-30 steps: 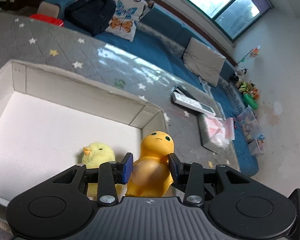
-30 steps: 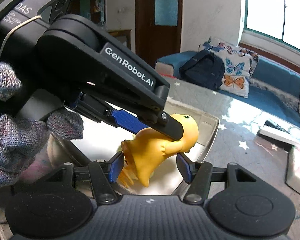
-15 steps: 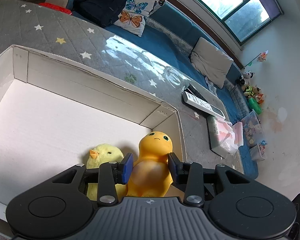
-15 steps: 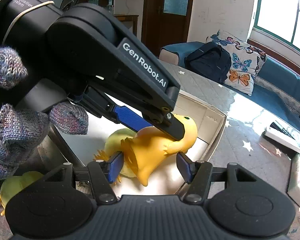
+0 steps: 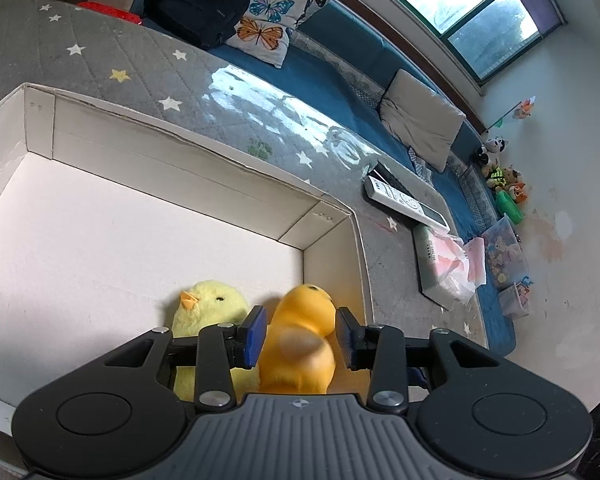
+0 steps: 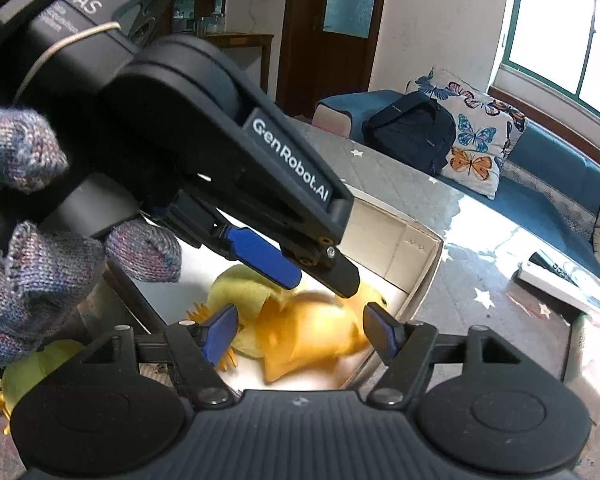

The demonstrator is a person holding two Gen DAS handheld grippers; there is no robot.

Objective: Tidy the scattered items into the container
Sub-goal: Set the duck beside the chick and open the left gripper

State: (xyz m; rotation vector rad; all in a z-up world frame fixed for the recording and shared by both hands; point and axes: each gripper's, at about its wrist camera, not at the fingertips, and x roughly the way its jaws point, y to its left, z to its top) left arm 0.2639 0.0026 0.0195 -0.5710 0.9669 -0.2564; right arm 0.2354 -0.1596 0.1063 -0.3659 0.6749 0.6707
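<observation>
My left gripper [image 5: 300, 334] hangs over the near right corner of the white cardboard box [image 5: 204, 184], pointing down into it. Its jaws have just been closing, and the orange duck toy [image 5: 300, 344] sits between the blue pads; the left pad looks to be against the duck's side, but the duck is blurred and I cannot tell whether the right pad presses on it. My right gripper [image 6: 300, 332] points at the same corner from the other side. Its jaws have just been opening and now stand wide, both pads clear of the duck [image 6: 312, 336], which lies blurred on the box floor between them. A yellow chick toy [image 5: 208, 308] rests in the box just beside the duck, touching it on the left. A second yellow toy [image 6: 28, 368] lies outside the box at its near edge, below my gloved hand [image 6: 32, 280], which grips the left gripper's handle. The box stands on a grey starred mat [image 5: 100, 52]. Well beyond the box's right edge a white remote [image 5: 406, 202] lies on the mat.
</observation>
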